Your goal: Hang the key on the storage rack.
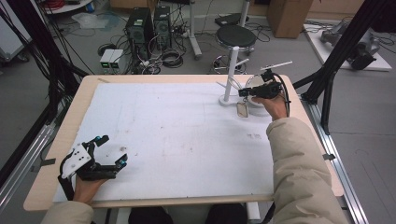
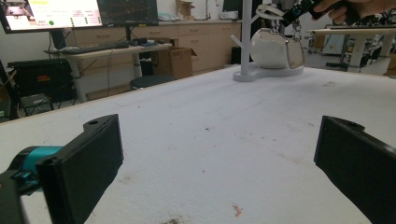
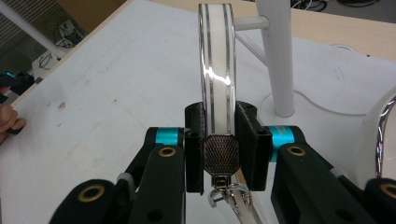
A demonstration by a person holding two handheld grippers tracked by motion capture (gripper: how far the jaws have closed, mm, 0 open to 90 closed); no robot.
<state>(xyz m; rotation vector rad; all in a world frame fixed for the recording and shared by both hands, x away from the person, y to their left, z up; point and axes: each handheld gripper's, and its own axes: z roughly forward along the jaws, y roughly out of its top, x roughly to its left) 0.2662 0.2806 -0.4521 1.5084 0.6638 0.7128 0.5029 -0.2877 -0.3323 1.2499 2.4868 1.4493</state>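
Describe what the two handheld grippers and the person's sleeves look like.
Both grippers are black with teal accents near the jaws. The left gripper has flat rectangular black jaws and carries a grey three-cornered plate with dark dots. The right gripper shows brass-coloured pivot rings in its own view, and a black cable loops from it. The person wears a beige padded jacket sleeve.
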